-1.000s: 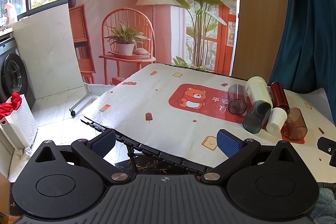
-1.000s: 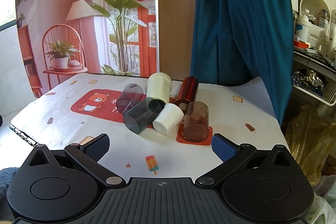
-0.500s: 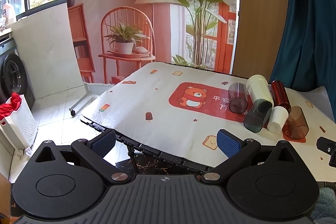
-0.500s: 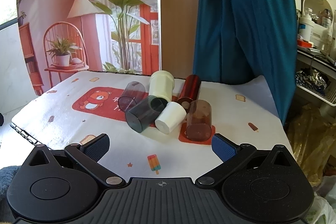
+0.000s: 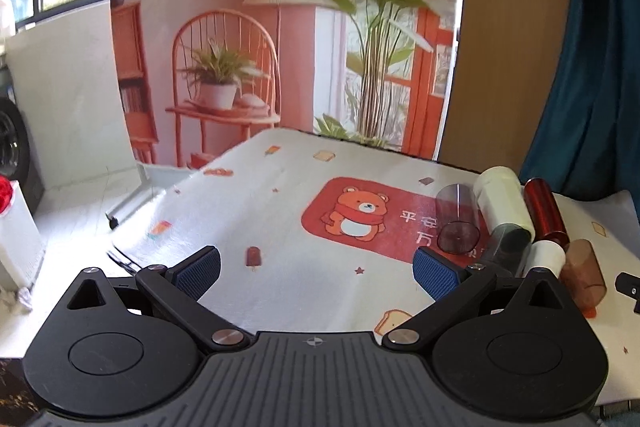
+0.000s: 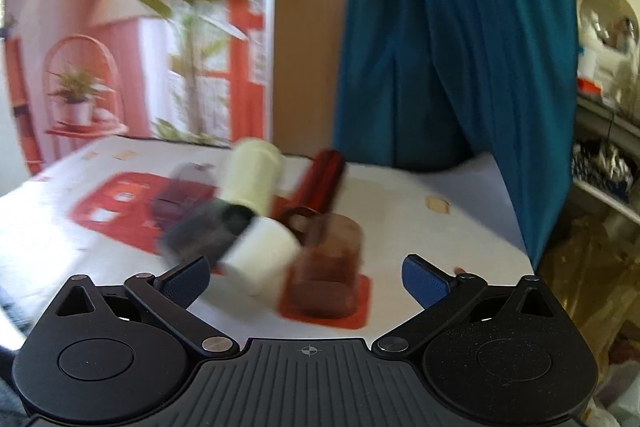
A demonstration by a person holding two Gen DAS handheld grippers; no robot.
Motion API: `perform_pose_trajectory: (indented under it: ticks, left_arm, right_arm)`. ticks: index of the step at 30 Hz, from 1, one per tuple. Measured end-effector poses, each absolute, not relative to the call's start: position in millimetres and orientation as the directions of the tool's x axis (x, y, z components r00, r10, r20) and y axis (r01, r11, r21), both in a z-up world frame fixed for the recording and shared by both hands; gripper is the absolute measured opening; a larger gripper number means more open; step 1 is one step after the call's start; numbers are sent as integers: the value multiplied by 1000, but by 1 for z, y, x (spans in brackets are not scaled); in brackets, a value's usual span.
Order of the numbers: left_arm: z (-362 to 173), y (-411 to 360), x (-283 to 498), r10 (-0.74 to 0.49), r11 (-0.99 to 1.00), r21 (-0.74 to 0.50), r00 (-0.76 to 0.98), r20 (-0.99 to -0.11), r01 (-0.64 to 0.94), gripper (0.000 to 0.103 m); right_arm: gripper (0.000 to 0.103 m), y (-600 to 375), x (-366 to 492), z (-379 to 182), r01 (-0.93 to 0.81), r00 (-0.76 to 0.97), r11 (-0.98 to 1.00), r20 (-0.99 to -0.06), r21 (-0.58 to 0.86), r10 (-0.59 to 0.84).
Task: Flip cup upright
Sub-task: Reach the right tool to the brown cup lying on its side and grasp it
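A brown translucent cup (image 6: 326,265) stands upside down on a red coaster (image 6: 352,311); it also shows at the right in the left wrist view (image 5: 582,273). Beside it lie a small white cup (image 6: 264,255), a dark grey cup (image 6: 204,235), a purple cup (image 5: 458,219), a cream cup (image 5: 504,203) and a red tumbler (image 5: 546,213). My right gripper (image 6: 308,277) is open, just in front of the brown cup. My left gripper (image 5: 318,267) is open and empty over the tablecloth, left of the cups.
The table (image 5: 280,195) has a white cloth with a red bear print (image 5: 356,215). A teal curtain (image 6: 440,47) hangs behind the table. A cluttered shelf (image 6: 604,131) stands to the right. The table's left edge drops to the floor (image 5: 80,195).
Both grippers have moved forward toward the table. The right gripper has closed in on the cups, and its view is blurred by motion. The cups have not moved.
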State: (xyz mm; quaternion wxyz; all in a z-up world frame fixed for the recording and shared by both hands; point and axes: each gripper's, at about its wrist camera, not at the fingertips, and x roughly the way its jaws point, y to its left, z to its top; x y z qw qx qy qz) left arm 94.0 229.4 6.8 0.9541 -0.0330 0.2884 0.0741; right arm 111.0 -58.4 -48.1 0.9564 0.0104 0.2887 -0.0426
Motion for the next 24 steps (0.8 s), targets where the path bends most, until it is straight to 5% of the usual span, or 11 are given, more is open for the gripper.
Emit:
perform_pose_trajectory:
  ticks: [12, 16, 24]
  left_arm:
    - [-59, 234, 126, 50, 989, -70, 747, -663, -129, 103]
    - [-66, 240, 129, 31, 987, -95, 742, -670, -127, 103]
    - [-76, 251, 128, 31, 976, -135, 722, -691, -171, 103]
  right_arm:
    - [76, -87, 209, -114, 126, 732, 992, -673, -22, -107]
    - [58, -86, 213, -117, 105, 717, 994, -694, 16, -65]
    - [56, -83, 177, -106, 117, 654, 991, -755, 58, -33]
